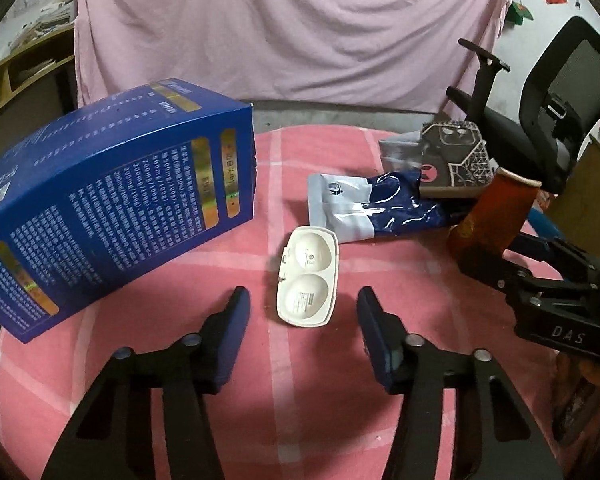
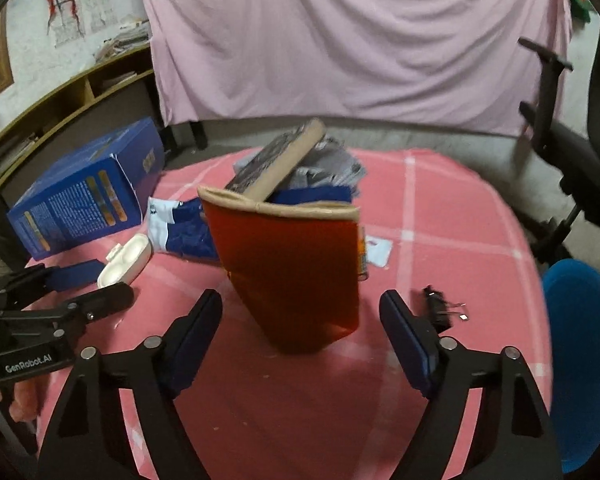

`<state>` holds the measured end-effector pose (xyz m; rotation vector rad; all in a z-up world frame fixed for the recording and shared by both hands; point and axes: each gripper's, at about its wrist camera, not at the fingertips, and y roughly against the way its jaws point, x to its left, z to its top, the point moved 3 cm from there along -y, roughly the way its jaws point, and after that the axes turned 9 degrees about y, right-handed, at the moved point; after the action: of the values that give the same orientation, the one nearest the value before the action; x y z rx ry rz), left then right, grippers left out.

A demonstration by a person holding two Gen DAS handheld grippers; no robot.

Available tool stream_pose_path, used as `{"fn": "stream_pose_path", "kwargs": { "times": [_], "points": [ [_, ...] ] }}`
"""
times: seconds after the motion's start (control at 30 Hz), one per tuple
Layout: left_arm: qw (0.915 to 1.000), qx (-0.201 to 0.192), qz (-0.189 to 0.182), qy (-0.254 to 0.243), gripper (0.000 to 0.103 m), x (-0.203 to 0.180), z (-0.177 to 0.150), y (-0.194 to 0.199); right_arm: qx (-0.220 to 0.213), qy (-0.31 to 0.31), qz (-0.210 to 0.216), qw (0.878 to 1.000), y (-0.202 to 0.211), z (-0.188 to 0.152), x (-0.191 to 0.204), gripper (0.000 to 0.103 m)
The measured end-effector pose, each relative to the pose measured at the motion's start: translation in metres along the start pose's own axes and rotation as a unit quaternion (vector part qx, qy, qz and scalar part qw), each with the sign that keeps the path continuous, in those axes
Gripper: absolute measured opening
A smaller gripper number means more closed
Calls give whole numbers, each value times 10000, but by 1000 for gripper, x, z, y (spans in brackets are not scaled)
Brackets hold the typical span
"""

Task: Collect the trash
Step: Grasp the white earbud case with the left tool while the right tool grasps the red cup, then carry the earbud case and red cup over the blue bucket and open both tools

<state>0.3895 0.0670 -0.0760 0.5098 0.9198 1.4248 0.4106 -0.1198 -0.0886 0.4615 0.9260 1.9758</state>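
A white two-cup plastic tray (image 1: 308, 277) lies on the pink checked table (image 1: 220, 360), just ahead of my open left gripper (image 1: 302, 300); it also shows in the right wrist view (image 2: 126, 266). Behind it lies a blue-and-white foil pouch (image 1: 372, 204). A squashed red paper cup (image 2: 296, 272) stands between the fingers of my open right gripper (image 2: 300, 308), untouched; it shows in the left wrist view (image 1: 492, 216). A patterned dark box (image 2: 278, 160) leans behind the cup, over crumpled grey wrapping (image 2: 332, 164).
A large blue carton (image 1: 112, 200) lies on its side at the table's left. Small black debris (image 2: 438, 306) lies by the right finger. A black office chair (image 1: 556, 108) and a blue object (image 2: 584, 360) stand at the right. A pink sheet (image 1: 284, 28) hangs behind.
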Motion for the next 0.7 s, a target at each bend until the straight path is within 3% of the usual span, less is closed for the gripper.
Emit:
{"fn": "stream_pose_path", "kwargs": {
  "times": [0.13, 0.47, 0.7],
  "points": [
    [10000, 37, 48, -68, 25, -4, 4, -8, 155, -2, 39, 9999, -5, -2, 2, 59],
    [9995, -294, 14, -83, 25, -12, -8, 8, -167, -135, 313, 9993, 11, -6, -4, 56],
    [9943, -1044, -59, -222, 25, -21, -20, 38, -546, -226, 331, 9977, 30, -9, -2, 55]
  ]
}}
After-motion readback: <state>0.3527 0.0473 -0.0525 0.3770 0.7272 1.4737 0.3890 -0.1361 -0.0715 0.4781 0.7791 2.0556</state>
